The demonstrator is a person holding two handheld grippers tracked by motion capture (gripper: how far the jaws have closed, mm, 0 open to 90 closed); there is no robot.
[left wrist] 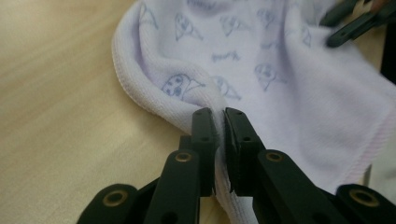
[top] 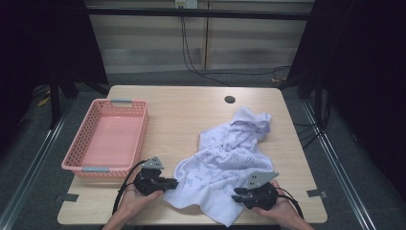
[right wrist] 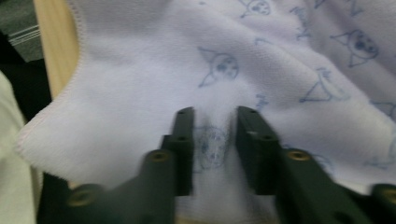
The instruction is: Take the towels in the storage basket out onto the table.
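A pale lilac towel [top: 230, 153] with small blue prints lies crumpled on the right half of the wooden table [top: 182, 105]. My left gripper [top: 174, 183] sits at the towel's near left edge. In the left gripper view its jaws [left wrist: 220, 112] are pinched together on a raised fold of the towel's hem [left wrist: 289, 93]. My right gripper [top: 235, 194] rests on the near right part of the towel. In the right gripper view its jaws [right wrist: 212, 112] stand apart, with towel cloth [right wrist: 154, 60] between and under them. That gripper's black jaws [left wrist: 341, 23] also show across the cloth.
An empty pink plastic basket [top: 107, 139] stands on the table's left side, close to my left hand. A round cable hole [top: 230, 99] sits near the far edge. The towel's near corner hangs toward the front edge of the table.
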